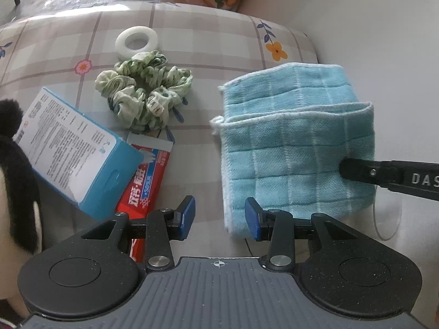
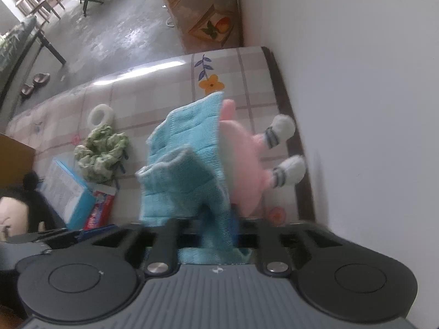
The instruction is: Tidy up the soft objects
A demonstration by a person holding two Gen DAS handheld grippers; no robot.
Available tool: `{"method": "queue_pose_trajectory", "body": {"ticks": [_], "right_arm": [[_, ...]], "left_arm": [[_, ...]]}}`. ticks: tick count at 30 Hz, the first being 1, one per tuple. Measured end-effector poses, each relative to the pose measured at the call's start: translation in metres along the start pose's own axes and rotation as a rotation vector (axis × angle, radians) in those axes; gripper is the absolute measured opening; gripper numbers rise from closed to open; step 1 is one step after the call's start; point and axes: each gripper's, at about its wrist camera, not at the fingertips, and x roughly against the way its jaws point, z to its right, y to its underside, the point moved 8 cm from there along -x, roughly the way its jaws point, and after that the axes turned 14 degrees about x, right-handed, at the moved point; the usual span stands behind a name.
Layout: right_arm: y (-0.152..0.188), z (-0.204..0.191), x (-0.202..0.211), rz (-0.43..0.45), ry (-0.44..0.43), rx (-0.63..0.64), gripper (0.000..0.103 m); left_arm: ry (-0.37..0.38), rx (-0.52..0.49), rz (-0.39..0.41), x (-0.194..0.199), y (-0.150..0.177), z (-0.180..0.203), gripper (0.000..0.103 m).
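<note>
Nearest in the left wrist view, the left hand-held gripper [image 1: 221,215] is hanging over the tabletop [image 1: 192,164] with its blue pads spread apart and nothing between them; its right pad is sitting at the near left corner of the blue cloth [image 1: 296,148].

In the right wrist view, the right hand-held gripper [image 2: 219,227] is pressing its jaws together, pinching the blue cloth [image 2: 186,164], which is rising in bunched folds from the jaws toward 12 o'clock. From the left wrist view, that gripper's black finger is reaching onto the cloth from 3 o'clock.

At 9 o'clock of the left gripper, a blue carton [image 1: 71,148] is lying closed and tilted, resting on a red toothpaste box [image 1: 148,181]; what either is holding cannot be told. A black-and-cream plush [image 1: 13,181] is sitting at the far left edge.

Farther out, at 11 o'clock, a green scrunchie [image 1: 142,93] is lying on the checked cover, and just beyond it a white tape roll [image 1: 136,41] is lying flat.

Behind the cloth in the right wrist view, at 1 o'clock, a pink plush toy [image 2: 247,159] is lying against the white wall [image 2: 356,109], its white feet pointing to the wall.
</note>
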Motion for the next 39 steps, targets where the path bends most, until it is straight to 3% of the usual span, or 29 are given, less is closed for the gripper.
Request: {"method": "queue_pose_trajectory", "body": {"ticks": [8,14,24,28,33,37,39], "right_arm": [[0.013,-0.011,0.018,0.008,-0.152,-0.134,0.007],[0.035,-0.026,0.028,-0.019,-0.211,-0.195,0.007],[0.122,-0.047,0.045,-0.116,-0.292,-0.390,0.007],[0.165,-0.049,0.037,-0.176,-0.270,-0.447,0.007],[0.199,-0.042,0.019,-0.196,-0.221,-0.472,0.010],[0.204,-0.044,0.024,-0.169,-0.170,-0.402,0.029],[0.206,-0.050,0.031,-0.138,-0.140,-0.352,0.061]], "left_arm": [[0.022,0.033,-0.020,0.014,0.009,-0.012,0.040],[0.059,0.096,-0.077,0.033,0.025,-0.029,0.040],[0.082,0.083,-0.182,0.066,0.075,-0.051,0.040],[0.061,0.031,-0.264,0.066,0.104,-0.054,0.040],[0.037,-0.056,-0.305,0.059,0.113,-0.046,0.040],[0.014,-0.097,-0.308,0.050,0.100,-0.038,0.040],[-0.016,-0.123,-0.315,0.046,0.098,-0.038,0.040]]}}
